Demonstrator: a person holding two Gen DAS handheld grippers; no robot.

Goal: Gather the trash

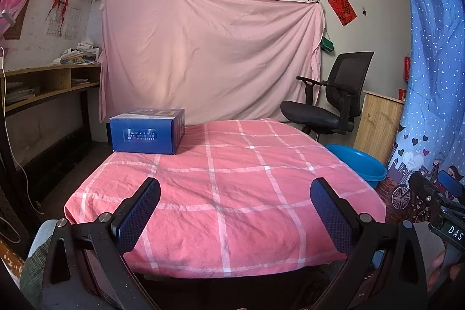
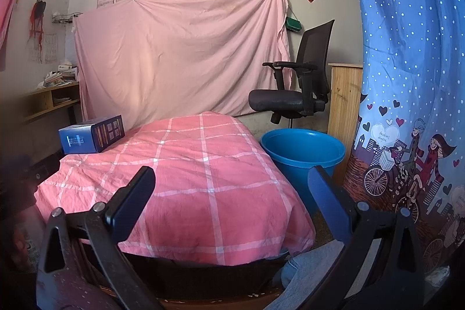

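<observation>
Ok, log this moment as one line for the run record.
left claw open, empty | right claw open, empty | blue box on table's far left corner | blue bucket right of table | nothing picked up yet

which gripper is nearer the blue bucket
Right. The right gripper is open, with the blue bucket just ahead on its right; the left gripper, also open, sits further left.

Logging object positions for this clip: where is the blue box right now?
In both wrist views the blue box sits on the far left corner of the pink checked cloth, in front of the hanging pink sheet.
</observation>
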